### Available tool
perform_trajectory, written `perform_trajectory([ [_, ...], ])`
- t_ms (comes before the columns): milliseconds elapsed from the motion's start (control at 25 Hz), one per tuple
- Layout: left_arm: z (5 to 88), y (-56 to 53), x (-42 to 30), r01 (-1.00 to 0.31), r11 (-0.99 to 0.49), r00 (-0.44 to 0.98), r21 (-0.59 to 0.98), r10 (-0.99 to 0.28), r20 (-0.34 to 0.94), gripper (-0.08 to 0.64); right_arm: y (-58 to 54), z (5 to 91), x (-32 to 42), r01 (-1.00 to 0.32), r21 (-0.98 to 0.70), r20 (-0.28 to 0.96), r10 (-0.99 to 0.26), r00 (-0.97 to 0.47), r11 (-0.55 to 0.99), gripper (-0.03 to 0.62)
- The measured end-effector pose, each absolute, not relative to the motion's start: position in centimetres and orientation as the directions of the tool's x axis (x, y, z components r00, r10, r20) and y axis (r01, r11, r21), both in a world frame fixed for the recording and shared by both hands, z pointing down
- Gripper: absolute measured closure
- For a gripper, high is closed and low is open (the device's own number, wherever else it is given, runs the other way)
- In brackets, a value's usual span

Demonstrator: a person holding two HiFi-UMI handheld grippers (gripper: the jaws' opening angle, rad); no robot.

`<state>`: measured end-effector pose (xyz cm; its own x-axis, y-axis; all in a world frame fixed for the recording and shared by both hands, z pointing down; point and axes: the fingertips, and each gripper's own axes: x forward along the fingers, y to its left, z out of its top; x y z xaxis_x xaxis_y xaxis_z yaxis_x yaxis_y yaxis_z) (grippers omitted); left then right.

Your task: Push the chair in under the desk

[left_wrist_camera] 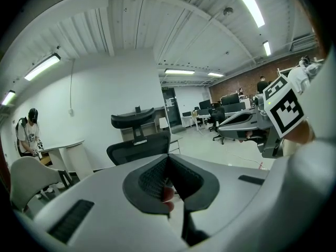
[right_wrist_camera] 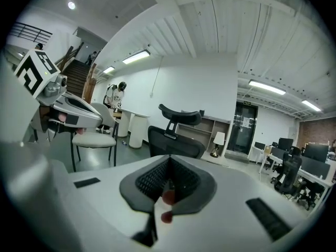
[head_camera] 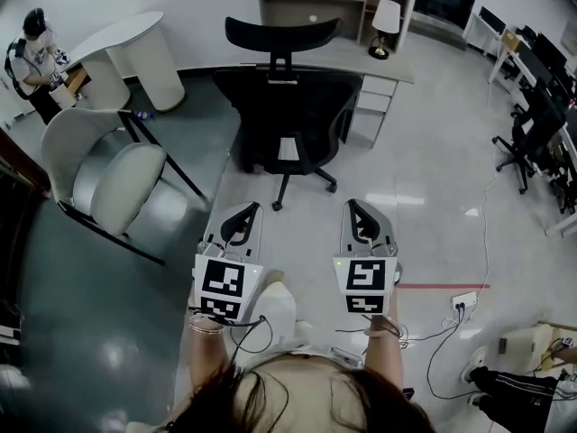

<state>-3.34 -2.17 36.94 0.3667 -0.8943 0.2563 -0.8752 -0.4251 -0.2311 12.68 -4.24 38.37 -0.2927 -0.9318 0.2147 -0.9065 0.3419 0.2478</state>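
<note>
A black office chair point(head_camera: 287, 106) with a headrest stands on the pale floor, its back toward me and its seat part way under the grey desk point(head_camera: 388, 64). My left gripper point(head_camera: 246, 213) and right gripper point(head_camera: 356, 209) hang side by side short of the chair's wheeled base, apart from it, both shut with nothing between the jaws. In the left gripper view the chair point(left_wrist_camera: 139, 146) rises just beyond the closed jaw tips point(left_wrist_camera: 168, 160). The right gripper view shows the chair's back point(right_wrist_camera: 176, 140) ahead of its closed tips point(right_wrist_camera: 169, 163).
A white shell chair point(head_camera: 108, 174) on black legs stands at the left, a round white table point(head_camera: 126, 52) and a person point(head_camera: 32, 57) behind it. A lamp point(head_camera: 386, 21) sits on the desk. Black office chairs point(head_camera: 532, 138) stand right; a power strip point(head_camera: 464, 300) and cables lie on the floor.
</note>
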Motion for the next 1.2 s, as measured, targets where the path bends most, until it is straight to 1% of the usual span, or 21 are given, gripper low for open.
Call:
perform_trajectory([
  [800,36.4,4.1,-2.1,-0.888,-0.395,0.349,-0.234,-0.912,0.215,0.549,1.4,38.1,13.1,-0.89,0.267,0.175,-0.927,-0.332,0.369,0.569],
  [1200,36.6,4.1,-2.3,-0.886,-0.387,0.337,-0.256,-0.916,0.219,0.549,1.5,38.5,12.7,-0.889,0.265,0.17,-0.926,-0.337,0.373,0.569],
])
